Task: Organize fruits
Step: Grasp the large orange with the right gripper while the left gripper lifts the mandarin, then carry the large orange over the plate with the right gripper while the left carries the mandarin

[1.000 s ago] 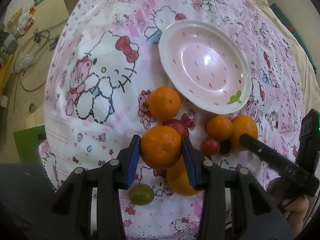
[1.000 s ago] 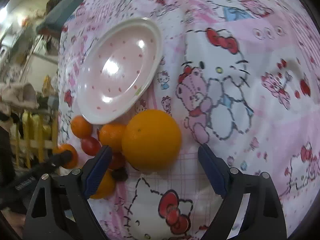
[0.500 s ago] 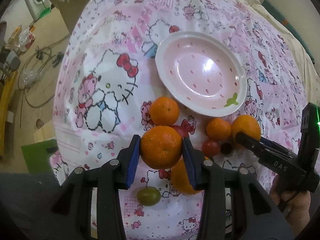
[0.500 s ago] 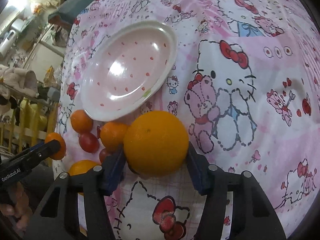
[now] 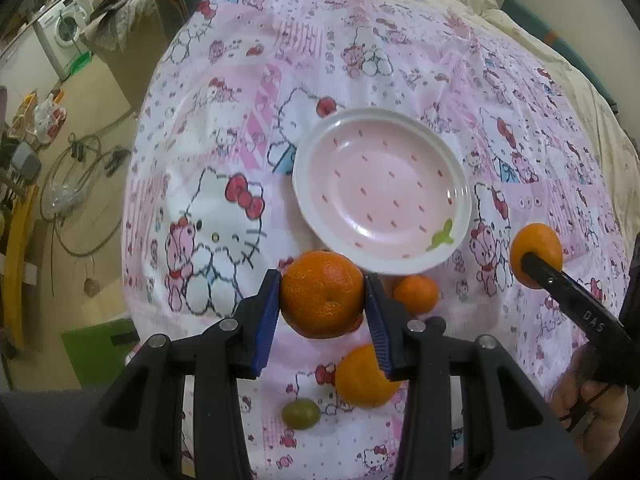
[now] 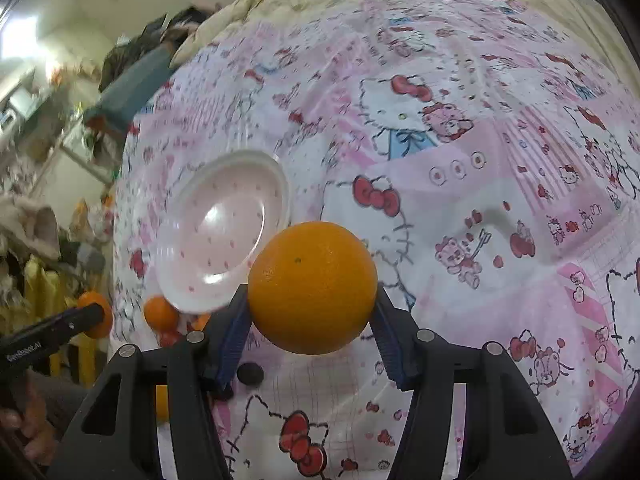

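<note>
My left gripper [image 5: 322, 300] is shut on a tangerine [image 5: 322, 294] and holds it above the cloth, just short of the pink plate [image 5: 382, 196]. My right gripper [image 6: 310, 312] is shut on a large orange [image 6: 312, 286], lifted to the right of the plate [image 6: 222, 228]. In the left wrist view the right gripper's finger and its orange [image 5: 536, 254] show at the right. On the cloth lie a small tangerine [image 5: 416, 294], another orange [image 5: 362, 376] and a green grape [image 5: 301, 413]. The plate holds no fruit.
The Hello Kitty cloth [image 5: 224, 184] covers the surface and drops off at the left to a floor with cables and a washing machine [image 5: 64, 34]. A dark round fruit [image 6: 250, 373] and small red and orange fruits [image 6: 160, 314] lie near the plate's near edge.
Both grippers have risen and pulled back from the cloth with their fruit. The right gripper closed on the large orange and lifted it. The fruit cluster now sits lower and farther.
</note>
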The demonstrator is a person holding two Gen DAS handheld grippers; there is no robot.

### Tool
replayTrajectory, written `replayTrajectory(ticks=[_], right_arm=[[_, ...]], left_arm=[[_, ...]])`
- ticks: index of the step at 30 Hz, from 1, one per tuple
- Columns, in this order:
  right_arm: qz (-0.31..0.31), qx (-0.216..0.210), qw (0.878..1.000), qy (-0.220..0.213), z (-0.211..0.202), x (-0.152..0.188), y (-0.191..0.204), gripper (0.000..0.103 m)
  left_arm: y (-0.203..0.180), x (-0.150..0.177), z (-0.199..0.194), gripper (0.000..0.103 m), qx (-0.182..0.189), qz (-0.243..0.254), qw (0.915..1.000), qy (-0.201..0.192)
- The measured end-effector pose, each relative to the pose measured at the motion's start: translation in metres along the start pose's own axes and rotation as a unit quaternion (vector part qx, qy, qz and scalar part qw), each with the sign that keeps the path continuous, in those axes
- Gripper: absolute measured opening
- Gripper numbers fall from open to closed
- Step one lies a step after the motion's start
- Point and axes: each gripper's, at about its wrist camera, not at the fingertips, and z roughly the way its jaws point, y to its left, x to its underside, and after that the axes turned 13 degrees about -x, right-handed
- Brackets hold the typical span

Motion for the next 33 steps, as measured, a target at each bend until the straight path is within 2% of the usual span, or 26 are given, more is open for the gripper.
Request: replayTrajectory(ticks=[4, 11, 14, 22, 28, 31, 33], right_arm=[[0.007, -0.008, 1.000, -0.014, -0.002, -0.006, -0.004, 0.058], [0.007, -0.008, 1.000, -0.006, 0.005, -0.002, -0.007, 0.057], [0.007, -0.018, 1.000, -0.020, 0.001, -0.004, -0.005, 0.057], [-0.044, -0.057, 0.996, -0.045, -0.012, -0.037, 0.024, 0.057], [-0.065, -0.065, 0.995, -0.027, 0.009, -0.066, 0.032, 0.057], [-0.074, -0.069, 0.995, -0.004, 0.034, -0.079, 0.036, 0.057], [-0.092, -0.065, 0.993, 0.016, 0.053, -0.084, 0.042, 0.057]], left_arm=[[-0.001, -0.010, 0.002, 0.037, 0.001, 0.002, 1.0000, -0.001], [-0.006, -0.016, 0.009, 0.037, 0.012, 0.013, 0.9998, -0.002], [-0.005, -0.022, 0.013, 0.037, 0.021, 0.020, 0.9996, 0.004], [0.002, -0.052, 0.012, 0.037, -0.010, 0.024, 0.9992, -0.029], [0.003, -0.079, 0.028, 0.037, -0.016, 0.016, 0.9990, -0.040], [0.002, -0.088, 0.039, 0.037, 0.008, 0.008, 0.9995, -0.030], [0.000, -0.092, 0.045, 0.037, 0.010, 0.002, 0.9996, -0.028]])
